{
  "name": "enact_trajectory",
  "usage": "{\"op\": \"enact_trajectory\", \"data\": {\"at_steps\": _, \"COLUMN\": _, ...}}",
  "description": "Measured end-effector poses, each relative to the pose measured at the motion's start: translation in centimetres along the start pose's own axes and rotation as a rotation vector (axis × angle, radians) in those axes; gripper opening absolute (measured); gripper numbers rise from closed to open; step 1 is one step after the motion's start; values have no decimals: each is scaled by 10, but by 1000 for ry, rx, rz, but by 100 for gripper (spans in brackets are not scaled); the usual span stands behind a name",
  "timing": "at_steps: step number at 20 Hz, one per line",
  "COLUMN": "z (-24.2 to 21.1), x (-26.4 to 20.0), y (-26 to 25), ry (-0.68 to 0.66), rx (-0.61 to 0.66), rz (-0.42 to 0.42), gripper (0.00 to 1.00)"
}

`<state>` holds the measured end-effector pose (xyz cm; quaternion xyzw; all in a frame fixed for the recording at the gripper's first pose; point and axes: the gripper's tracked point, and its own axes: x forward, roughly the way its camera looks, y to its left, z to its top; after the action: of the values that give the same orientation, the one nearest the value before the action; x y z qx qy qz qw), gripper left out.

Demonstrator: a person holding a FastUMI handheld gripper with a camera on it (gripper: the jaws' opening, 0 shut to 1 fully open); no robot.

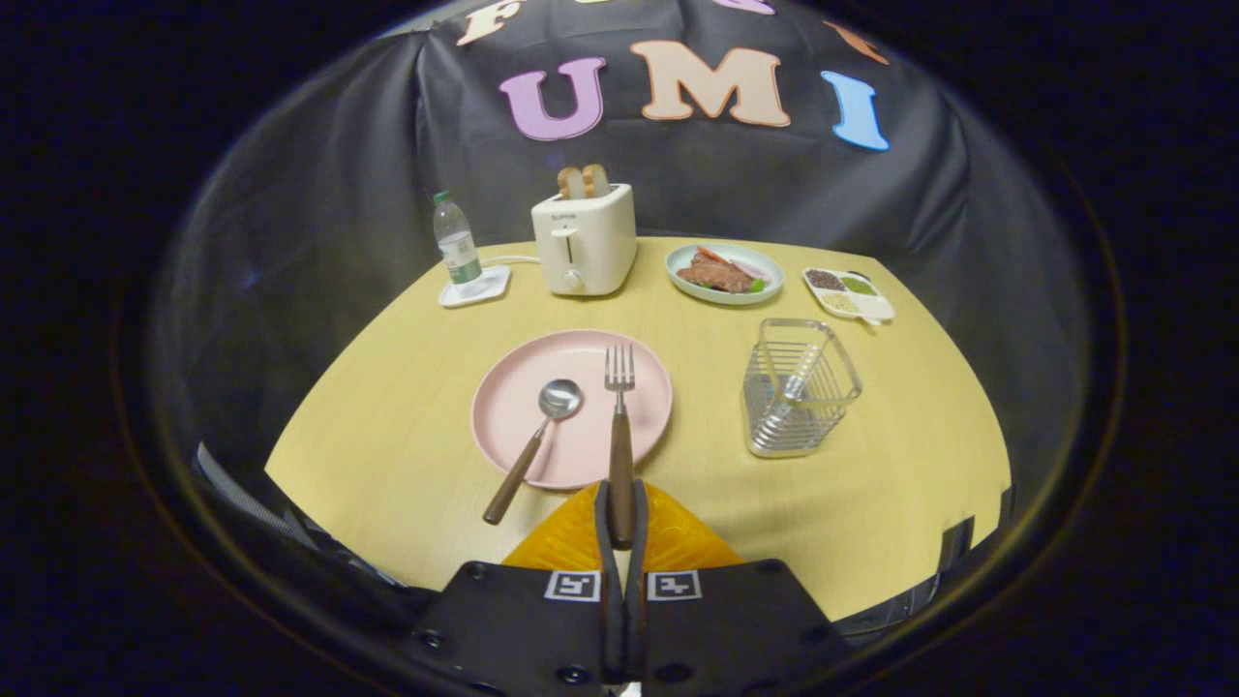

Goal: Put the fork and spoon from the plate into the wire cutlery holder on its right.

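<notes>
Clenched on the fork (619, 426) handle at 6 o'clock of the plate (513, 387), hand-held gripper (620, 518); spoon (542, 426) lying at its 7, holder (799, 387) empty at 3 on the surface (407, 436); nothing delivered yet.

1. A wooden-handled fork (619, 426) is clamped at its handle between the gripper (620, 518) fingers, tines over the pink plate (513, 407).
2. A matching spoon (537, 440) is laid across the plate's near rim.
3. The wire cutlery holder (799, 387) is stood upright to the plate's right.

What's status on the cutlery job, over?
Gripper shut on fork handle, tines over pink plate. Spoon on plate. Wire holder right of plate, path clear.
</notes>
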<state>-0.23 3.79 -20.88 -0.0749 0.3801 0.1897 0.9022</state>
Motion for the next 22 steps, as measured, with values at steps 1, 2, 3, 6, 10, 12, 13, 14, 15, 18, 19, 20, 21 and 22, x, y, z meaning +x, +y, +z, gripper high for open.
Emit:
{"op": "enact_trajectory", "data": {"at_steps": 1, "z": 7, "x": -6, "y": -7, "ry": 0, "rx": 11, "rz": -7, "gripper": 3}}
{"op": "enact_trajectory", "data": {"at_steps": 2, "z": 14, "x": -13, "y": -15, "ry": 5, "rx": 21, "rz": -14, "gripper": 3}}
{"op": "enact_trajectory", "data": {"at_steps": 3, "z": 19, "x": -18, "y": -23, "ry": 9, "rx": 34, "rz": -22, "gripper": 3}}
{"op": "enact_trajectory", "data": {"at_steps": 6, "z": 35, "x": -31, "y": -48, "ry": 24, "rx": 54, "rz": -60, "gripper": 4}}
{"op": "enact_trajectory", "data": {"at_steps": 10, "z": 44, "x": -44, "y": -83, "ry": 77, "rx": 41, "rz": -106, "gripper": 4}}
{"op": "enact_trajectory", "data": {"at_steps": 12, "z": 44, "x": -50, "y": -97, "ry": 122, "rx": 21, "rz": -119, "gripper": 4}}
{"op": "enact_trajectory", "data": {"at_steps": 13, "z": 44, "x": -53, "y": -103, "ry": 145, "rx": 11, "rz": -122, "gripper": 4}}
{"op": "enact_trajectory", "data": {"at_steps": 14, "z": 44, "x": -52, "y": -108, "ry": 168, "rx": 10, "rz": -119, "gripper": 4}}
{"op": "enact_trajectory", "data": {"at_steps": 15, "z": 41, "x": -49, "y": -111, "ry": 196, "rx": 20, "rz": -115, "gripper": 4}}
{"op": "enact_trajectory", "data": {"at_steps": 18, "z": 31, "x": -36, "y": -115, "ry": 294, "rx": 76, "rz": -90, "gripper": 4}}
{"op": "enact_trajectory", "data": {"at_steps": 19, "z": 29, "x": -31, "y": -117, "ry": 322, "rx": 79, "rz": -88, "gripper": 4}}
{"op": "enact_trajectory", "data": {"at_steps": 20, "z": 29, "x": -27, "y": -120, "ry": 341, "rx": 74, "rz": -88, "gripper": 4}}
{"op": "enact_trajectory", "data": {"at_steps": 21, "z": 32, "x": -22, "y": -121, "ry": 355, "rx": 69, "rz": -87, "gripper": 4}}
{"op": "enact_trajectory", "data": {"at_steps": 22, "z": 33, "x": -17, "y": -122, "ry": 370, "rx": 64, "rz": -87, "gripper": 4}}
